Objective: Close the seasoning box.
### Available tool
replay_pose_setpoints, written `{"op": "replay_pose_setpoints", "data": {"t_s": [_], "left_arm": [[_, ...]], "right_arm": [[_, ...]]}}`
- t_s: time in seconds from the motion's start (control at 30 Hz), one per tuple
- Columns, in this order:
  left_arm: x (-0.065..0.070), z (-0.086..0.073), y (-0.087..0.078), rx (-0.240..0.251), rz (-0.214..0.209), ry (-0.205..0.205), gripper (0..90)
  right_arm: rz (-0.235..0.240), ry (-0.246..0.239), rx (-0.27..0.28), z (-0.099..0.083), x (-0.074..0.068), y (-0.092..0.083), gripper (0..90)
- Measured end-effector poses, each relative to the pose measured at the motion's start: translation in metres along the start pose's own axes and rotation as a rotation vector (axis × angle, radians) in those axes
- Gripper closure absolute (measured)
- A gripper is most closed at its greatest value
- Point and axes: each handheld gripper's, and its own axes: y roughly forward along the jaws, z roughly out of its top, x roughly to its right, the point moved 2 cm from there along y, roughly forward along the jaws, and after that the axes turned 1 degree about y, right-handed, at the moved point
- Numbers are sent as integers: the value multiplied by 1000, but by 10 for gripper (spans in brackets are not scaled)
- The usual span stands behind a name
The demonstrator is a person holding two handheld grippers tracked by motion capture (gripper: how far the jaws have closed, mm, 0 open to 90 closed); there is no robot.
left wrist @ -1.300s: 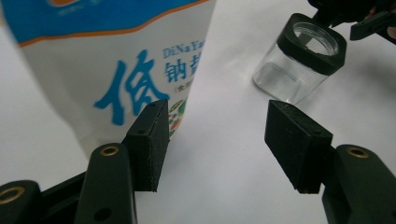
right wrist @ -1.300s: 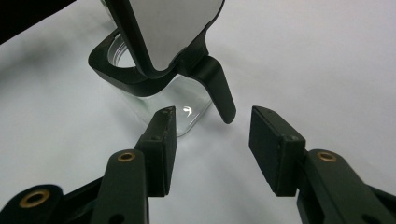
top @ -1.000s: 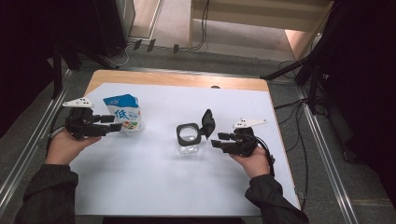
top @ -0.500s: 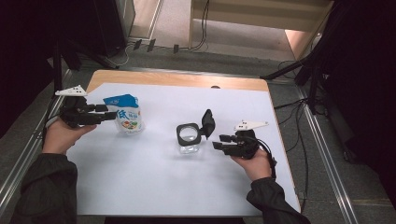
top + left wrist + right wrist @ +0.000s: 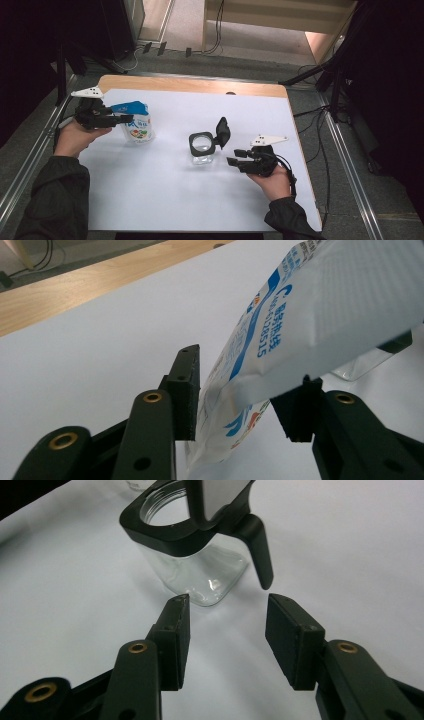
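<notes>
A: Item 1, left side of desk (image 5: pixel 165 200)?
B: Blue-and-white pouch (image 5: pixel 136 121), printed, standing w/ top tilted. Left hand-held gripper (image 5: pixel 125 119) had jaws apart, one either side of the pouch's lower edge; in left gripper view pouch (image 5: pixel 310 325) sat between the pads, far pad touching or nearly so, near pad just clear. Not clamped.
A: Item 2?
B: Clear jar (image 5: pixel 202 150), black collar, flip lid standing open at its right. Mid-desk, upright, well apart from pouch.
A: Right hand-held gripper (image 5: pixel 231 156)?
B: Held low just right of jar, jaws wide, nothing between. Right gripper view: jar (image 5: pixel 192 555) just beyond the tips, not touching.
A: Surface?
B: White sheet over wood desk; wood strip showed at far edge.
</notes>
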Motion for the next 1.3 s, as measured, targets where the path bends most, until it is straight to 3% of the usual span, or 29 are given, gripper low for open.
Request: {"op": "replay_pose_setpoints", "data": {"t_s": [0.2, 0.33, 0.43, 0.57, 0.67, 0.8, 0.9, 1.07, 1.3], "left_arm": [[-1, 1, 4, -3, -36, 38, 710], [1, 1, 5, 0, -23, 73, 765], [3, 1, 5, -3, -22, 76, 823], [4, 2, 6, -12, -38, 39, 891], [3, 4, 6, -15, -42, -29, 897], [5, 8, 4, -7, -56, -68, 900], [8, 10, 3, -8, -51, -75, 900], [16, 16, 0, -22, -40, -52, 900], [26, 25, -6, -7, -64, -57, 900]], "right_arm": [[17, -16, -9, -3, -10, 3, 541], [30, -23, -11, -3, -15, 5, 541], [39, -24, -9, -3, -17, 5, 538], [48, -26, 7, 0, -22, 3, 540], [65, -43, 22, 2, -28, 2, 544], [74, -56, 30, 4, -36, 3, 541], [80, -66, 27, 5, -40, 4, 550], [104, -90, 24, 8, -52, 7, 571], [130, -119, 23, 11, -71, 14, 576]]}}
